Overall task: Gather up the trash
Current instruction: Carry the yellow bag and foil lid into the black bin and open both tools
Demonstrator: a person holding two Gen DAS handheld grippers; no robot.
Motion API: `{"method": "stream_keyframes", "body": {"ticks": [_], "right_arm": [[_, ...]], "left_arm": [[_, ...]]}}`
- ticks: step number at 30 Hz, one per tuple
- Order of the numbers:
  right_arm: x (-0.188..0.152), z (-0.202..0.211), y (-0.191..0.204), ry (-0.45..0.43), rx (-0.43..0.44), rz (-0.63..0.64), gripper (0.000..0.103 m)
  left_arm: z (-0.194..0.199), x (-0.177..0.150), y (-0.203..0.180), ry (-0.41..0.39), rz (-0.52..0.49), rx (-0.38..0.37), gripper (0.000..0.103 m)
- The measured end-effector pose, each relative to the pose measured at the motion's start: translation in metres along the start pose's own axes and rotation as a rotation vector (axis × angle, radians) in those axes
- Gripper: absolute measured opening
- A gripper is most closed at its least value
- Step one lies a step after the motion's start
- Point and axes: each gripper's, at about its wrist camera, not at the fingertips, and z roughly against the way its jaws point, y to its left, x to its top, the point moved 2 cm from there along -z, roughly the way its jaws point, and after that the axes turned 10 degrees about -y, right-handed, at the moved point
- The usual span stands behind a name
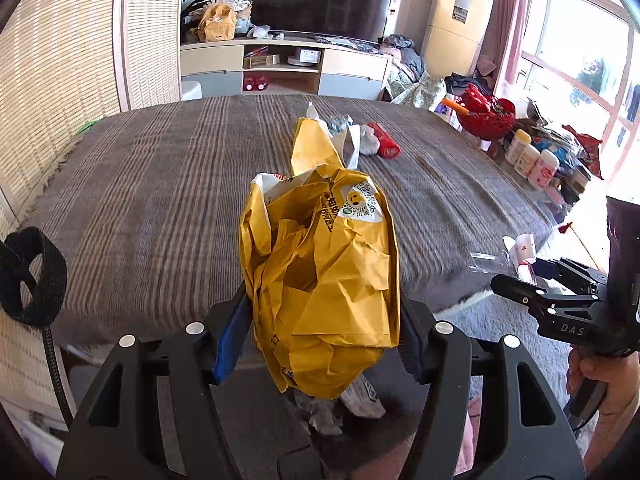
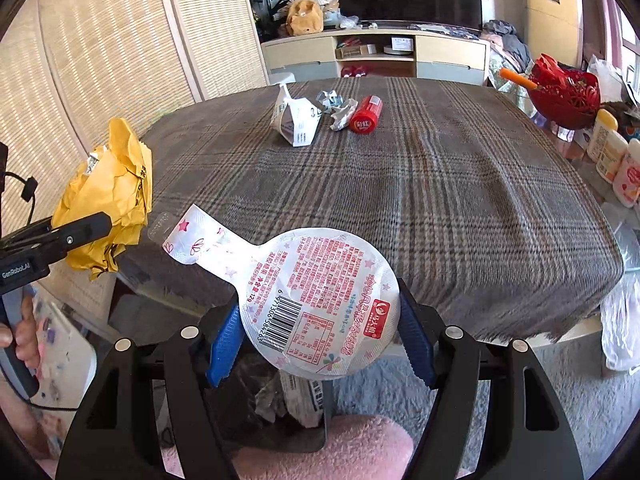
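While both loads hang over a bin (image 2: 280,396) below, the left claw (image 1: 324,320) pinches a crumpled yellow envelope (image 1: 320,280); the right claw (image 2: 320,332) clamps a round foil lid (image 2: 320,304), apparently for dropping. More trash (image 2: 332,114) lies far ahead on the counter (image 2: 440,200).

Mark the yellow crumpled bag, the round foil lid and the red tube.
yellow crumpled bag (image 1: 324,280), left wrist view, middle of its creased front.
round foil lid (image 2: 320,300), right wrist view, printed centre.
red tube (image 2: 366,114), right wrist view, mid-body.
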Motion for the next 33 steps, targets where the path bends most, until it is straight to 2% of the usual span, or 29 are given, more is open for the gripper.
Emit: {"method": "stream_keyframes", "body": {"ticks": [10, 22, 28, 33], "right_arm": [[-0.073, -0.007, 0.007, 0.076, -0.012, -0.063, 0.070], [-0.134, -0.043, 0.023, 0.213, -0.065, -0.047, 0.070], [-0.148, -0.063, 0.030, 0.263, -0.039, -0.057, 0.070], [-0.150, -0.075, 0.031, 0.285, -0.046, -0.056, 0.071]], "left_arm": [[0.007, -0.073, -0.002, 0.092, -0.006, -0.020, 0.060], [-0.033, -0.142, -0.007, 0.262, 0.016, -0.060, 0.060], [-0.062, -0.165, -0.007, 0.345, 0.023, -0.073, 0.060], [-0.076, -0.174, 0.000, 0.378, 0.042, -0.073, 0.061]]}}
